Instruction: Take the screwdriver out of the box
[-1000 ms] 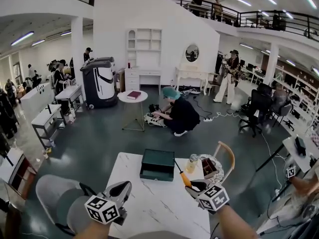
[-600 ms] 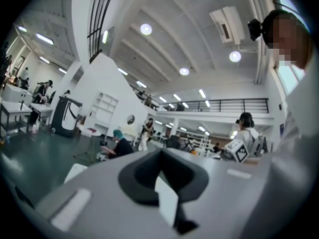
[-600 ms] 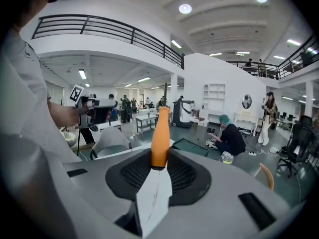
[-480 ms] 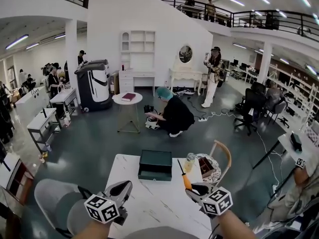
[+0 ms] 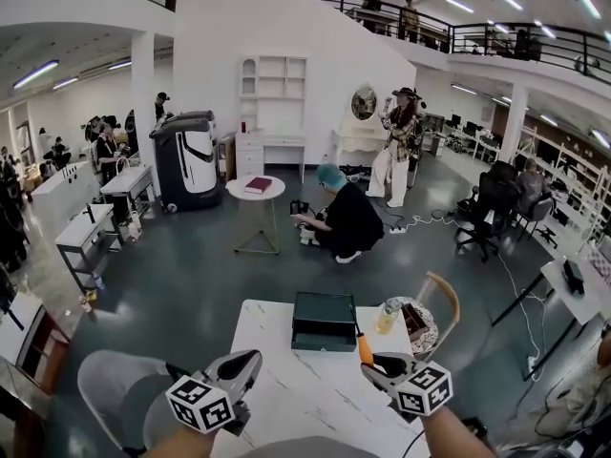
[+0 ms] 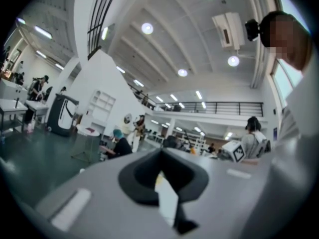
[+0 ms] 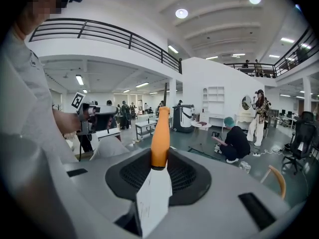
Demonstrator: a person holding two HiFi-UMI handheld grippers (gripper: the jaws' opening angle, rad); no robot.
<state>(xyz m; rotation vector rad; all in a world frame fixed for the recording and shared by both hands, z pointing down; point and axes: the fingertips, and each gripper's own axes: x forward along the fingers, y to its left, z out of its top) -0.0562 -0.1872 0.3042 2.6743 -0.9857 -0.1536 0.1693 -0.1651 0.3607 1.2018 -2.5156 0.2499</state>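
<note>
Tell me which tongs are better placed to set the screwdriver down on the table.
Right: the right tongs grip the screwdriver by its orange handle over the table; the left tongs hold nothing.

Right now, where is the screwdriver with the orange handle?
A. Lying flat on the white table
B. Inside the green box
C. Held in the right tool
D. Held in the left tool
C: the right tool is closed on the orange handle of the screwdriver, clear of the green box on the table.
</note>
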